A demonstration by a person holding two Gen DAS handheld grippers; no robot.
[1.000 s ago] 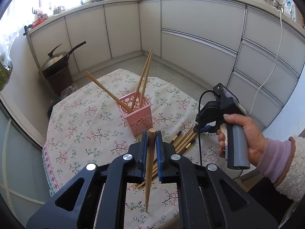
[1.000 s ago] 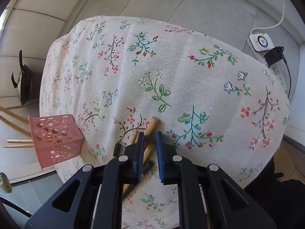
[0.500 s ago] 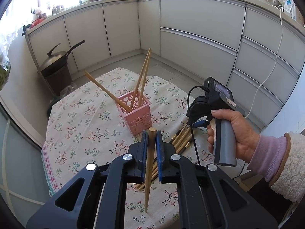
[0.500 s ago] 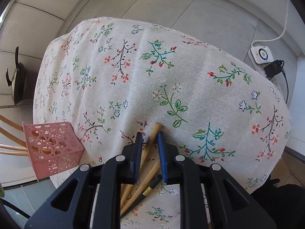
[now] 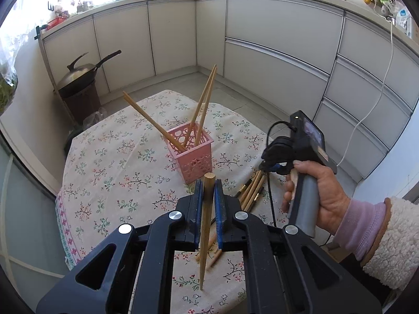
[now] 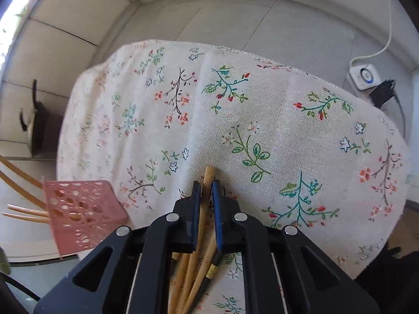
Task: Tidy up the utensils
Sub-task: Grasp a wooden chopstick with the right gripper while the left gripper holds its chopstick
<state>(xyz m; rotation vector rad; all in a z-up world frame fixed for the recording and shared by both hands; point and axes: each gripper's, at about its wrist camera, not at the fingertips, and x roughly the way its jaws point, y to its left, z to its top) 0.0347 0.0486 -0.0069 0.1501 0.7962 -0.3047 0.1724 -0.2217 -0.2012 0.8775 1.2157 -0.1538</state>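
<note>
My left gripper (image 5: 208, 185) is shut on a wooden chopstick (image 5: 205, 225), held upright above the flowered tablecloth, just short of the pink lattice holder (image 5: 195, 154). The holder has several chopsticks leaning in it. My right gripper (image 6: 207, 185) is shut on a wooden chopstick (image 6: 208, 180) at the top of a pile of loose chopsticks (image 6: 193, 269) on the cloth. In the left wrist view the right gripper's body (image 5: 301, 151) sits over that pile (image 5: 251, 188), right of the holder. The holder also shows in the right wrist view (image 6: 78, 214) at left.
The round table's cloth edge (image 6: 262, 60) drops to a tiled floor. A wok with lid (image 5: 78, 76) stands on a stand beyond the table at left. A power strip and plug (image 6: 371, 78) lie on the floor at right. White cabinets (image 5: 275, 52) line the room.
My right gripper has dropped lower over the pile and closed its jaws onto one chopstick. My left gripper has kept its chopstick and barely moved.
</note>
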